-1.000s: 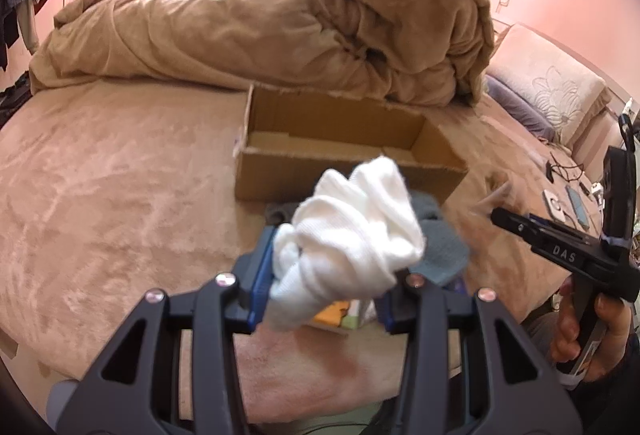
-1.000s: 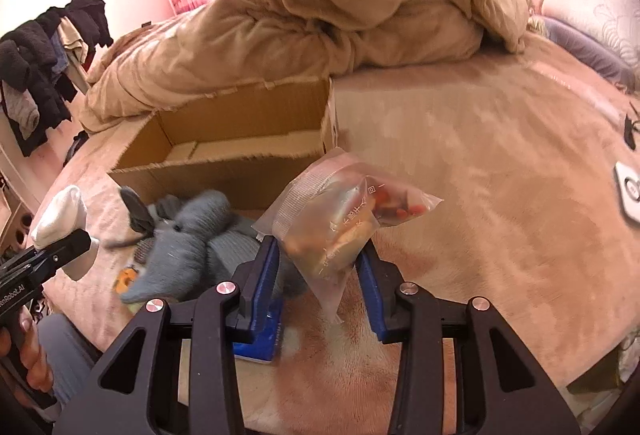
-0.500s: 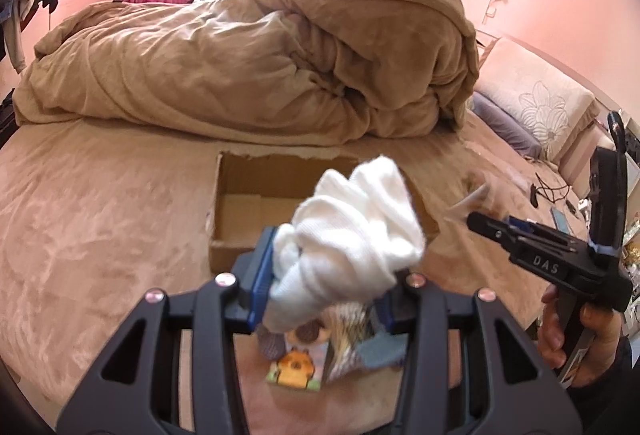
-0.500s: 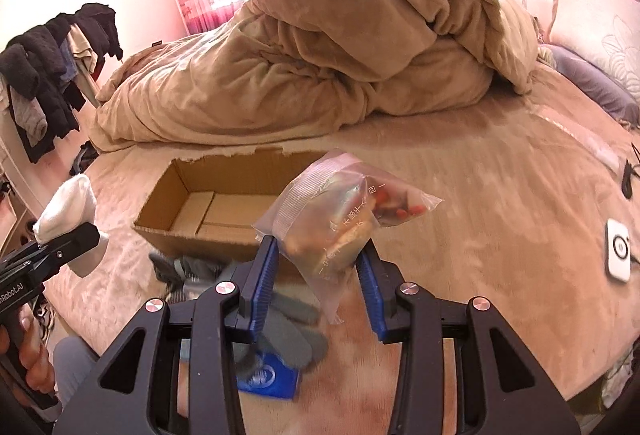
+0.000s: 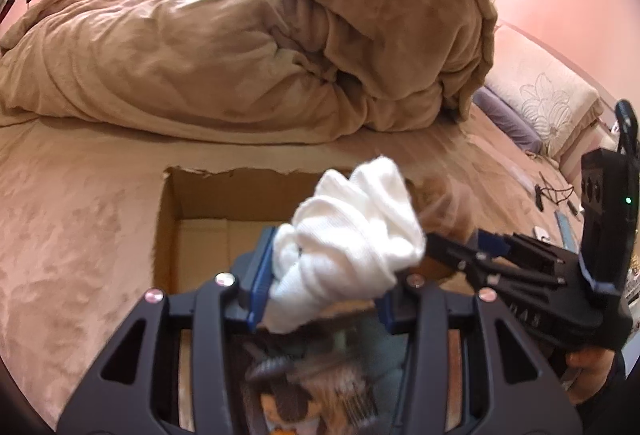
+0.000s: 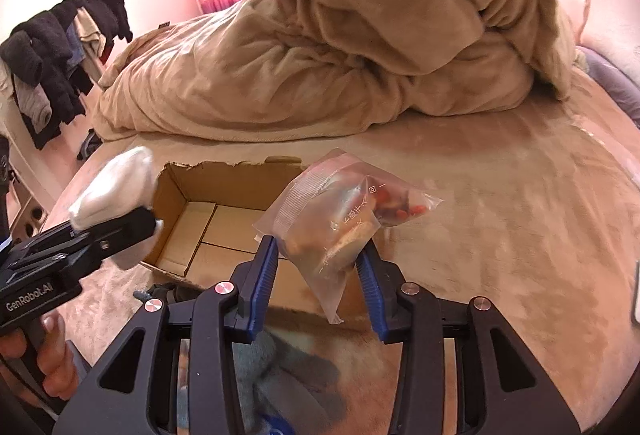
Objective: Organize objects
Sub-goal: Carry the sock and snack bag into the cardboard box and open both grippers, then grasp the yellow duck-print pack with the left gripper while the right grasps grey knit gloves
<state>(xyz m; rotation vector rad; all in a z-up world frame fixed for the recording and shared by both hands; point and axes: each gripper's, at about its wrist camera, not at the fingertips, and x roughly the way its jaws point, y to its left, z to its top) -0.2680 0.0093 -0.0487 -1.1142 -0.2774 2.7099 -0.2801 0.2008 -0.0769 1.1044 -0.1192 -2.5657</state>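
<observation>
Bed (image 6: 500, 219): tan plush cover, bunched brown duvet (image 6: 360, 35) across the far side, dark clothes (image 6: 48, 51) hanging off the left edge.
Left gripper (image 5: 322, 283): fingers closed on a rolled white sock (image 5: 352, 239), partly closed, sock bulging up and out past the tips. Held above the near wall of the box.
White sock, right view: at the box's left wall, in the left gripper (image 6: 116, 231).
Cardboard box (image 6: 216, 219): open top, torn far rim, sits on the bed's near-left part, nothing visible on its floor.
Grey soft toy (image 6: 280, 367): on the bed just in front of the box's near wall, blurred, under both grippers.
Right gripper (image 6: 318, 275): fingers pinching the lower part of a clear zip bag (image 6: 344, 215), about half closed. Bag holds brownish and red items, contents unclear.
Zip bag position: above the box's near-right corner.
Pillow (image 5: 540, 107): floral, at the bed's right edge.
</observation>
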